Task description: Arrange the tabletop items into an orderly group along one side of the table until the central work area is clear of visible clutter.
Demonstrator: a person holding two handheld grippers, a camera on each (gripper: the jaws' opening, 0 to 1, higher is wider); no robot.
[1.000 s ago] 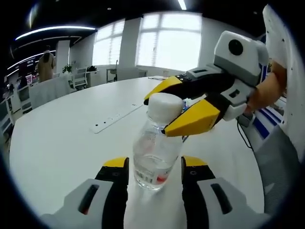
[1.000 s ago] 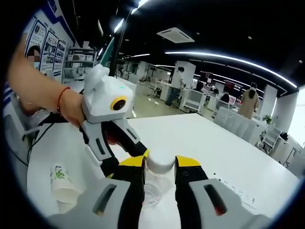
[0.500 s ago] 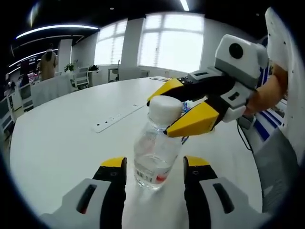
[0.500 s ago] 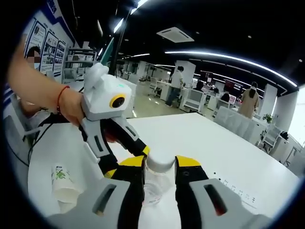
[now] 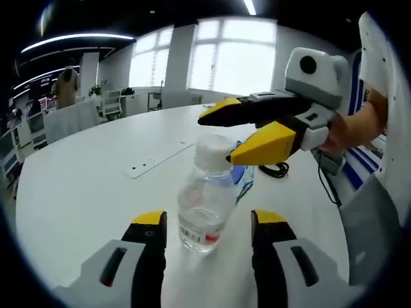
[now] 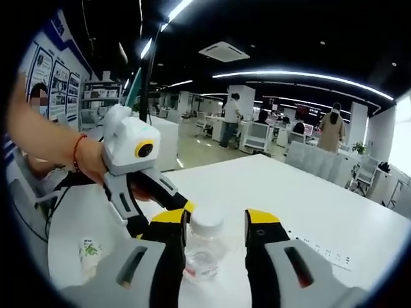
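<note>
- The left gripper [image 5: 209, 224] has its jaws spread wide on either side of the base of a clear plastic bottle [image 5: 205, 205], touching neither side.
- The right gripper [image 6: 215, 221] is parted too, its yellow tips near the bottle's white cap [image 6: 207, 222] with gaps on both sides; it grips nothing.
- The bottle stands upright, slightly tilted in view, on the white round table [image 5: 83, 179].
- A crushed paper cup [image 6: 90, 253] lies on the table to the left in the right gripper view.
- A black cable [image 5: 276, 169] and a blue item lie behind the bottle.
</note>
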